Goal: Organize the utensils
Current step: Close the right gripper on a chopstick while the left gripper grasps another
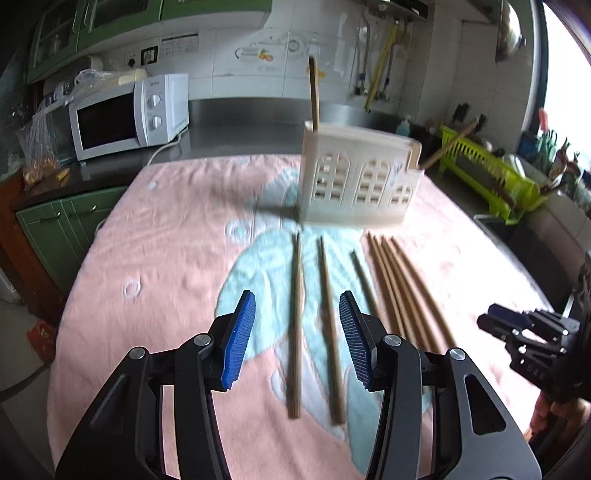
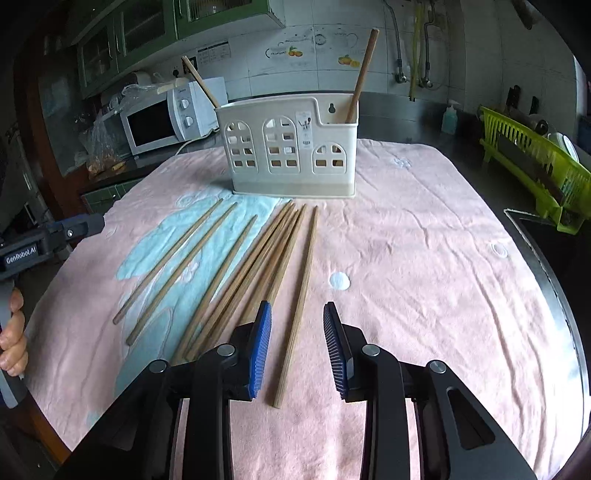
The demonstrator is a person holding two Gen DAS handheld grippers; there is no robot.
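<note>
Both grippers, left point(image 1: 297, 325) and right point(image 2: 297, 345), hang spread and empty over loose chopsticks point(image 2: 295, 302) lying mid-towel point(image 2: 424, 258). We judge pickup in hand: next, pinch one chopstick each and stand it in the holder point(image 2: 291, 155) near the towel's far edge.

White tiles point(image 2: 280, 33) covered the back wall. Green cupboards point(image 2: 125, 33) hung at the upper left, above a white microwave point(image 1: 125, 118). A bright green rack point(image 2: 535, 166) sat at the right. Daylight came from the right edge.
</note>
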